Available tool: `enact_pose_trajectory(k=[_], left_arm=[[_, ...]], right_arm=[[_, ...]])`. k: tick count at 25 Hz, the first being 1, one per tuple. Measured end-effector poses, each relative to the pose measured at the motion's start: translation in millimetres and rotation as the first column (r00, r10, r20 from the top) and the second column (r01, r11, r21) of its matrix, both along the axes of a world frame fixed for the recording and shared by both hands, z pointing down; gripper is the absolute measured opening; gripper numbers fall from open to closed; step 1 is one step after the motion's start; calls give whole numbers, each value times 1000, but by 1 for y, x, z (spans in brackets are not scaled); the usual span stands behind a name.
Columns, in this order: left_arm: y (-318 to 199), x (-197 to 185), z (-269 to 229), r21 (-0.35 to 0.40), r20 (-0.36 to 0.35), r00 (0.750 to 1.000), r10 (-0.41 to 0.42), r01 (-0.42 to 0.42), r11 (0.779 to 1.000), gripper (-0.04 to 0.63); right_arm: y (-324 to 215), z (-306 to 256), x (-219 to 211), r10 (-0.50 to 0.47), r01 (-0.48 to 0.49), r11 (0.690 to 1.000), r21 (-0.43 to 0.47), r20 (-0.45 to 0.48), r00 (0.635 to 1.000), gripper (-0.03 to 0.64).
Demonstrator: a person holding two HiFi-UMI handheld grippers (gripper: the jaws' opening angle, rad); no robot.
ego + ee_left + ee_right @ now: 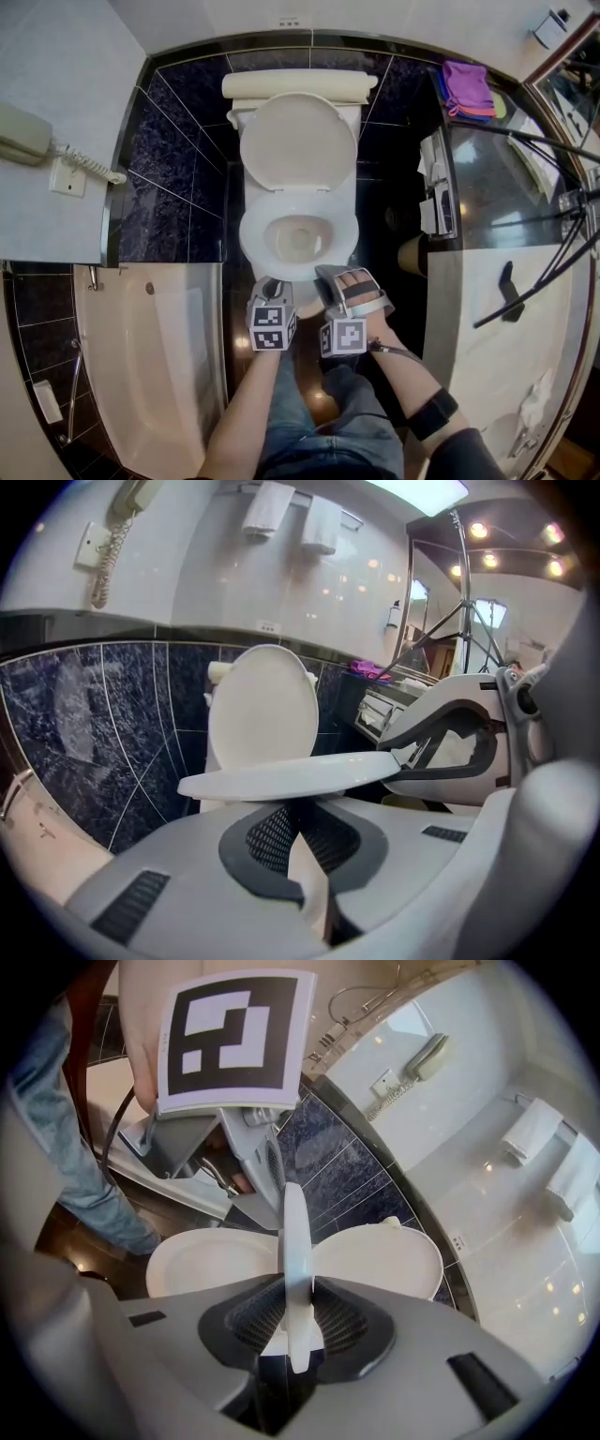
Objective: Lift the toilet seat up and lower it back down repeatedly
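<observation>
Wall phone (23, 136) with a coiled cord hangs on the pale wall at far left, and below it lies the white bathtub (141, 356). At centre, against dark marbled tiles, stands the toilet: its lid (298, 141) leans upright on the tank, and the toilet seat (281, 778) is part-raised, showing edge-on between the lid and the bowl (300, 242).

Both tools meet the seat's front edge. The left gripper (270, 285) sits just under that edge; its jaws are slightly apart and clasp nothing, with only a pale sliver showing in the gap. Just beside it, the right gripper (333, 278) is rolled on its side and straddles the seat's rim. The rim stands between its pads, with ribbed pad visible on either side, so the jaws are apart rather than clamped.

Further right, a purple cloth (466, 89) lies on the vanity counter (497, 187).
</observation>
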State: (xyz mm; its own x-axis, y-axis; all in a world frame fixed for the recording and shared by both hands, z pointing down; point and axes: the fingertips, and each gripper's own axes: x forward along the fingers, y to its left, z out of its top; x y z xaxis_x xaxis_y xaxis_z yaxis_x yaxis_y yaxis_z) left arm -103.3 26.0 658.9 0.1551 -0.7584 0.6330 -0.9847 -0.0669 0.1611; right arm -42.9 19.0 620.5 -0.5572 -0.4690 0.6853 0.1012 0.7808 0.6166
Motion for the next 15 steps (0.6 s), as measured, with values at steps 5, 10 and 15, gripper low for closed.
enact_pose_trajectory(k=[5, 10, 15], left_arm=[[11, 3, 11, -17, 2, 1000, -1, 2, 1000, -2], [26, 5, 31, -29, 4, 1000, 1, -1, 1000, -3], [54, 13, 68, -61, -6, 1000, -3, 2, 998, -3]], right_arm=[[23, 6, 10, -8, 9, 999, -47, 12, 1000, 91], [48, 13, 21, -20, 22, 997, -70, 31, 999, 17], [55, 37, 49, 77, -70, 991, -116, 59, 995, 17]])
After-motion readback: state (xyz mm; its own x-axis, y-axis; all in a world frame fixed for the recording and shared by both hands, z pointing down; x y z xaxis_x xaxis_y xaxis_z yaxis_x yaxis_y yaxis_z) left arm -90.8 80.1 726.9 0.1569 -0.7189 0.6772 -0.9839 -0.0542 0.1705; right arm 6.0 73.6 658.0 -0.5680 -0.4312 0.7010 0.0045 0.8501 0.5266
